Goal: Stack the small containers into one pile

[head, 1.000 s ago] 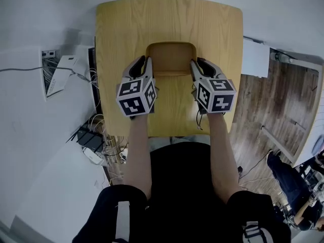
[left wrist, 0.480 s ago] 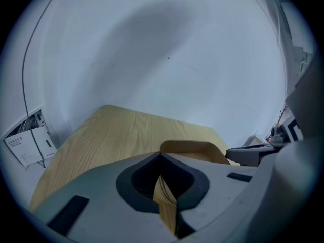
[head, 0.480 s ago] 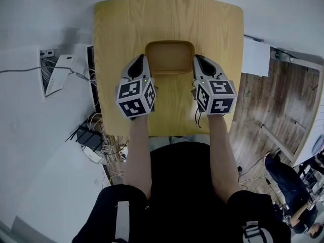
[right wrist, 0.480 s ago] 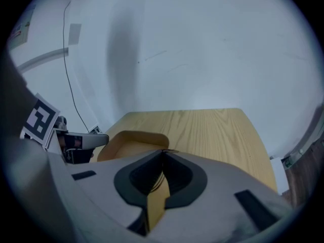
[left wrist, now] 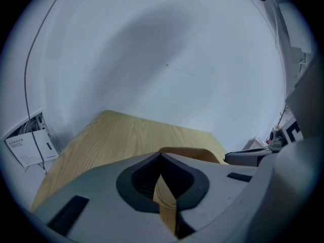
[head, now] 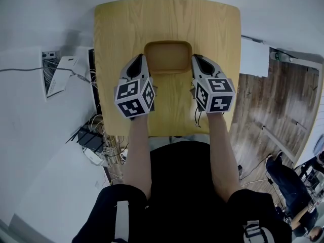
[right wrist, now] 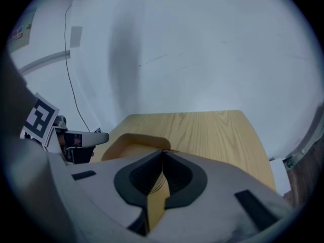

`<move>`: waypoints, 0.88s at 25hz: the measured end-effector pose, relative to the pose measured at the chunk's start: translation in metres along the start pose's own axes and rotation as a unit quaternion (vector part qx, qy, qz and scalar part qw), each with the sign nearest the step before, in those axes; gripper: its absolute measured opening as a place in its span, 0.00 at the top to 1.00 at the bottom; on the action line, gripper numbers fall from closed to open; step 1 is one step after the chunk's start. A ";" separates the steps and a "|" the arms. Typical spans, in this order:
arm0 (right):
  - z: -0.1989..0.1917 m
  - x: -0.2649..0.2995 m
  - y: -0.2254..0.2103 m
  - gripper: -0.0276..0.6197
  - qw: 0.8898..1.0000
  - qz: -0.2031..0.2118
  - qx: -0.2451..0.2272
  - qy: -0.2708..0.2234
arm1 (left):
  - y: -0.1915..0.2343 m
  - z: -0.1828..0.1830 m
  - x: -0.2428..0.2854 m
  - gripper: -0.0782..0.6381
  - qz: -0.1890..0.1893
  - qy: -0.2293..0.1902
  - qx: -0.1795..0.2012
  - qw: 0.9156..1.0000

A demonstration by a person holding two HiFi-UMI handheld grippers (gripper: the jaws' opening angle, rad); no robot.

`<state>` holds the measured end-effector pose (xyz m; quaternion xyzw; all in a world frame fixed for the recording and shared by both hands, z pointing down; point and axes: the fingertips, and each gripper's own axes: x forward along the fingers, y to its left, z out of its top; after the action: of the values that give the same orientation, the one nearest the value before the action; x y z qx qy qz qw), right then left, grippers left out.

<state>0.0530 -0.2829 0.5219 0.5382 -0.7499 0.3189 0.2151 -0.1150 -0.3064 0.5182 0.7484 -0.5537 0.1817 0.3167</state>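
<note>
One tan, rounded-square container [head: 168, 59] sits empty in the middle of the wooden table [head: 167, 19]. My left gripper [head: 141, 57] lies just off its left rim, jaws shut with nothing between them. My right gripper [head: 195, 57] lies just off its right rim, also shut and empty. In the left gripper view the fingertips [left wrist: 161, 155] meet, and the container [left wrist: 197, 155] shows to the right beyond them. In the right gripper view the shut tips [right wrist: 163, 151] sit close to the container's [right wrist: 129, 145] near corner; whether they touch it I cannot tell. I see no other container.
The table's near edge [head: 167, 133] is just in front of the holder's body. Cables and a power strip [head: 91, 140] lie on the floor to the left, with a white panel [head: 61, 72] by the wall. Wooden flooring [head: 273, 105] and a seated person [head: 298, 186] are at the right.
Both grippers' jaws, spread apart a second ago, have closed with nothing in them. The hands have stayed on either side of the container.
</note>
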 end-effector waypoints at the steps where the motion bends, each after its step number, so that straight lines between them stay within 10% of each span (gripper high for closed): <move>1: 0.002 -0.003 0.001 0.95 1.000 0.001 -0.002 -0.005 | -0.001 0.003 -0.003 0.89 -0.001 -0.006 0.000 1.000; 22: 0.059 -0.111 0.055 0.95 0.985 0.059 -0.051 -0.155 | -0.045 0.054 -0.111 0.89 -0.022 -0.140 0.019 0.990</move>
<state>0.0390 -0.2392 0.3930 0.5247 -0.8196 0.2052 0.1039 -0.1126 -0.2557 0.3972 0.7845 -0.5721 0.0787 0.2261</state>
